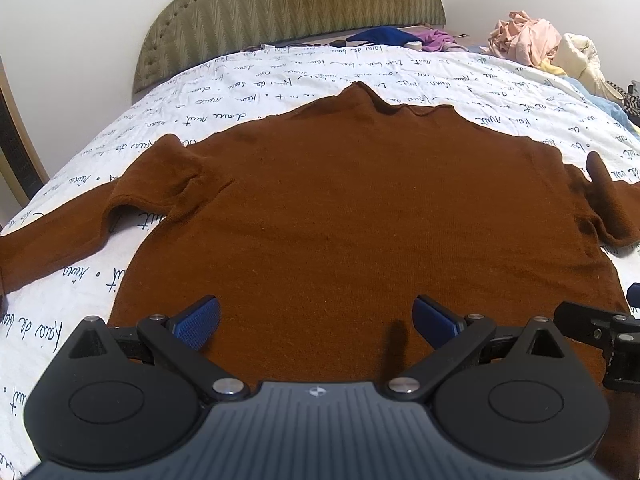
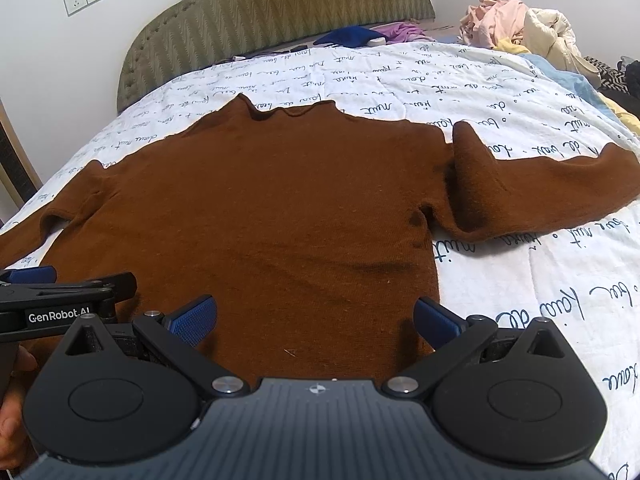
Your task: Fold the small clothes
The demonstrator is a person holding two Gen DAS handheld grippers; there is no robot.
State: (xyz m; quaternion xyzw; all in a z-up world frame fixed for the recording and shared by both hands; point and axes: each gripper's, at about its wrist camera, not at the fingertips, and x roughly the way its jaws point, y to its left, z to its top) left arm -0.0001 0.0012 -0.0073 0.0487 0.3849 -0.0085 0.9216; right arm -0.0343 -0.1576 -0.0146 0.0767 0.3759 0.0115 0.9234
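A small brown knit sweater [image 1: 352, 208] lies flat on the bed, collar toward the headboard, both sleeves spread sideways with bunched folds at the shoulders. It also shows in the right wrist view [image 2: 272, 208]. My left gripper [image 1: 316, 322] is open and empty, hovering over the sweater's lower hem left of centre. My right gripper [image 2: 316, 322] is open and empty over the hem's right part. The right gripper shows at the right edge of the left wrist view [image 1: 624, 320]. The left gripper shows at the left edge of the right wrist view [image 2: 60, 292].
The white quilt with blue script [image 1: 248, 76] covers the bed. A green padded headboard [image 1: 288, 12] stands behind. Blue and purple clothes [image 1: 392, 38] lie by the headboard. A pile of pink and cream clothes [image 2: 516, 24] sits at the far right.
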